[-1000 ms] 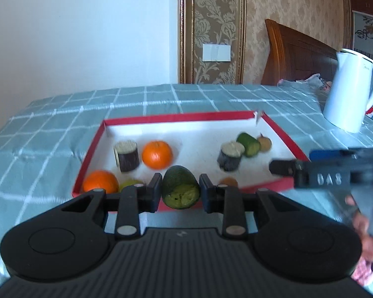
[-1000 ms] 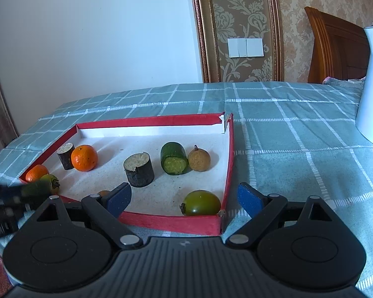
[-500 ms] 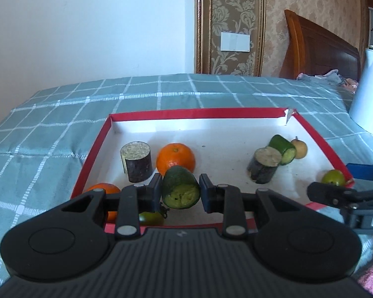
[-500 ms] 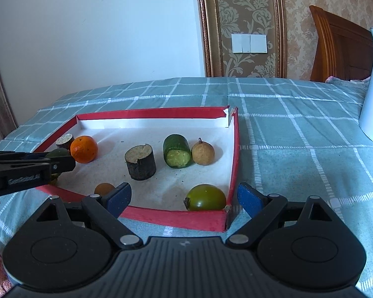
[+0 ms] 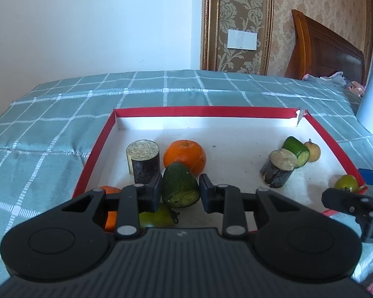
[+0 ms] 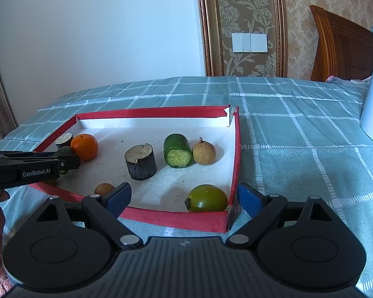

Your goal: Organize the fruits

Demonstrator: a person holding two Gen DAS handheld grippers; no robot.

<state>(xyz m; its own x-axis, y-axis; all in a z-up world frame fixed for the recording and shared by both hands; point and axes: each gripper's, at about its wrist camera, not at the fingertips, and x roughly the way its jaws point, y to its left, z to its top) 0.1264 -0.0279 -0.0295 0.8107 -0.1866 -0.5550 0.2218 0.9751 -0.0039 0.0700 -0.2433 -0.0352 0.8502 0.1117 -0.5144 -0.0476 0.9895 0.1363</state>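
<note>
Advanced over the tray [image 5: 94, 149], left gripper [image 5: 180, 190] jaws clamp cucumber chunk [image 5: 180, 186].

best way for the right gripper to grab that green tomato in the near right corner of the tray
Grip the green tomato across its round middle, coming from above. It sits tight against the red tray's near and right walls, so a level approach is blocked. The right gripper is already open.

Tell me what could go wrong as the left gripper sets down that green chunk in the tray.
1. The left gripper holds the green chunk just over the green tomato and close to the orange; lowering here may knock them.
2. The chunk looks tapered, so it may roll once released.
</note>
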